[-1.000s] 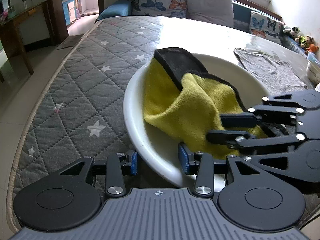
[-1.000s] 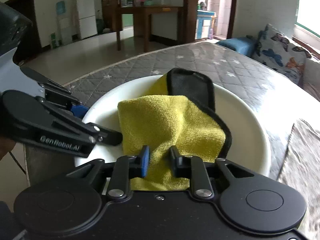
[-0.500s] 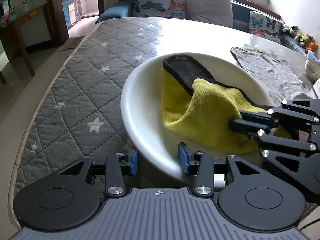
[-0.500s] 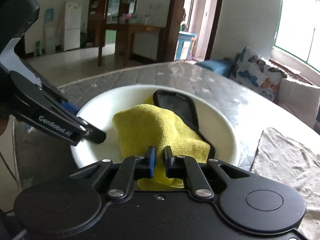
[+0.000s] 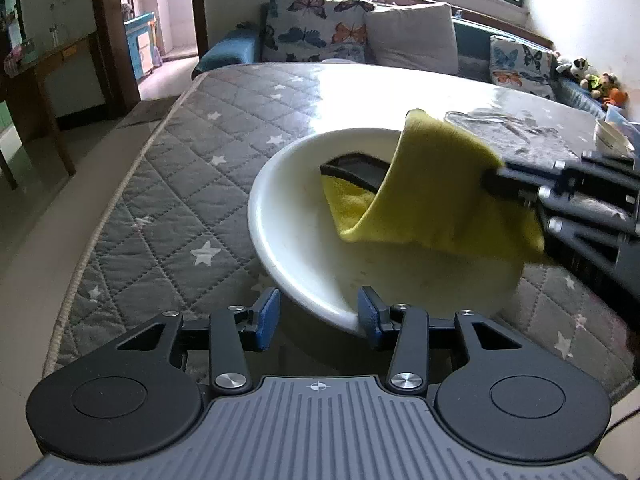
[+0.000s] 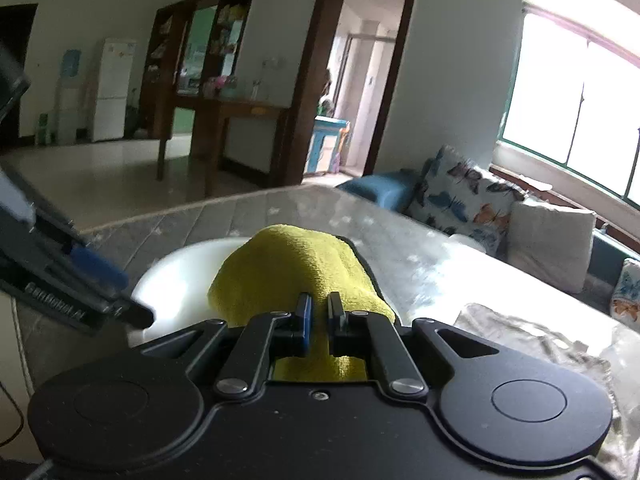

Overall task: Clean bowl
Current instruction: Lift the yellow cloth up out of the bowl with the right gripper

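A wide white bowl (image 5: 296, 240) sits on the quilted grey mat (image 5: 168, 184). My left gripper (image 5: 316, 316) is open, its blue pads straddling the bowl's near rim, one outside and one inside. From the right, my right gripper (image 5: 508, 196) is shut on a yellow cloth (image 5: 436, 184) with black trim. It holds the cloth raised above the bowl, with the lower end still hanging into it. In the right wrist view the cloth (image 6: 288, 264) bulges ahead of the right gripper (image 6: 319, 308), hiding much of the bowl (image 6: 176, 276). The left gripper (image 6: 120, 292) shows at the left.
A crumpled grey cloth (image 5: 516, 128) lies on the glossy tabletop beyond the bowl, and a small bowl (image 5: 612, 136) stands at the far right. A sofa with cushions (image 5: 408, 36) runs behind the table. The mat's edge (image 5: 80, 272) drops to the floor on the left.
My right gripper has lifted the yellow cloth up and to the right, off the bowl's bottom. The left gripper has stayed open at the near rim.
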Tool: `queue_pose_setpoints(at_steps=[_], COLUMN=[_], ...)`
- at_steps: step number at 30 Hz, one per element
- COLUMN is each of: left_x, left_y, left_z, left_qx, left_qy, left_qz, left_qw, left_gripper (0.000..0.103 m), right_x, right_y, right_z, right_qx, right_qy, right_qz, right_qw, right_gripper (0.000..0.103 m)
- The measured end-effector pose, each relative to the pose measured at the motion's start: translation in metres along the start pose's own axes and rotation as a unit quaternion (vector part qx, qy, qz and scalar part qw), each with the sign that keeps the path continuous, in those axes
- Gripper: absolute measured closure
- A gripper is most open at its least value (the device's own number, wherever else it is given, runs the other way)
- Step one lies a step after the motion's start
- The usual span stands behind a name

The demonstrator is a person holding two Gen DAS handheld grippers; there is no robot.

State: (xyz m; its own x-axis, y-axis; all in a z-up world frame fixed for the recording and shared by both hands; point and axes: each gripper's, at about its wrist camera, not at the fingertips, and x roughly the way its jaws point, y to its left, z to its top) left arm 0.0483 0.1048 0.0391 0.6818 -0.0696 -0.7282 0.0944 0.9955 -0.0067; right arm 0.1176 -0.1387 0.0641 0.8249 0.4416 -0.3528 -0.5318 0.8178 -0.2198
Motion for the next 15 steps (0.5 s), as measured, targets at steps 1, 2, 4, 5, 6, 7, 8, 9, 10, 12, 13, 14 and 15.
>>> queue_pose_setpoints(at_steps=[1,2,4,5,6,7,8,9,10,12,13,14,15], left_x=[-0.003,-0.005,-0.009,-0.01,-0.011,-0.012,-0.012,-0.013,-0.012,-0.01,-0.008,-0.007,-0.006], left_y=[0.0,0.0,0.0,0.0,0.0,0.001,0.001,0.0,-0.001,-0.003,-0.003,-0.004,-0.004], left_z=[-0.002,-0.004,-0.008,-0.009,-0.01,-0.012,-0.013,-0.014,-0.015,-0.014,-0.014,-0.014,-0.013], left_qx=[-0.002,-0.002,-0.002,-0.004,-0.01,-0.017,-0.02,-0.023,-0.027,-0.032,-0.039,-0.043,-0.048], left_qy=[0.0,0.001,0.002,0.003,0.005,0.009,0.011,0.014,0.017,0.02,0.023,0.025,0.026], left_qz=[-0.001,-0.003,-0.006,-0.007,-0.012,-0.02,-0.024,-0.031,-0.037,-0.043,-0.048,-0.053,-0.059], left_qw=[1.0,1.0,1.0,1.0,0.9999,0.9996,0.9994,0.9991,0.9988,0.9984,0.9978,0.9973,0.9968], left_gripper=[0.056,0.056,0.056,0.056,0.056,0.056,0.056,0.056,0.056,0.056,0.056,0.056,0.056], right_x=[-0.001,-0.003,-0.005,-0.007,-0.009,-0.012,-0.014,-0.017,-0.019,-0.023,-0.025,-0.027,-0.03], right_y=[-0.003,-0.007,-0.012,-0.016,-0.019,-0.021,-0.026,-0.03,-0.032,-0.038,-0.041,-0.044,-0.049], right_z=[0.002,0.005,0.007,0.01,0.012,0.013,0.016,0.018,0.02,0.025,0.026,0.028,0.03], right_qx=[-0.001,-0.002,-0.004,-0.005,-0.007,-0.009,-0.009,-0.009,-0.011,-0.014,-0.017,-0.018,-0.016], right_qy=[-0.004,-0.008,-0.015,-0.021,-0.025,-0.028,-0.033,-0.038,-0.042,-0.051,-0.055,-0.059,-0.062], right_qz=[-0.006,-0.011,-0.021,-0.03,-0.037,-0.041,-0.047,-0.054,-0.06,-0.073,-0.082,-0.091,-0.099], right_qw=[1.0,1.0,1.0,0.999,0.999,0.999,0.998,0.998,0.997,0.996,0.995,0.994,0.993], right_gripper=[0.095,0.095,0.095,0.095,0.095,0.095,0.095,0.095,0.095,0.095,0.095,0.095,0.095])
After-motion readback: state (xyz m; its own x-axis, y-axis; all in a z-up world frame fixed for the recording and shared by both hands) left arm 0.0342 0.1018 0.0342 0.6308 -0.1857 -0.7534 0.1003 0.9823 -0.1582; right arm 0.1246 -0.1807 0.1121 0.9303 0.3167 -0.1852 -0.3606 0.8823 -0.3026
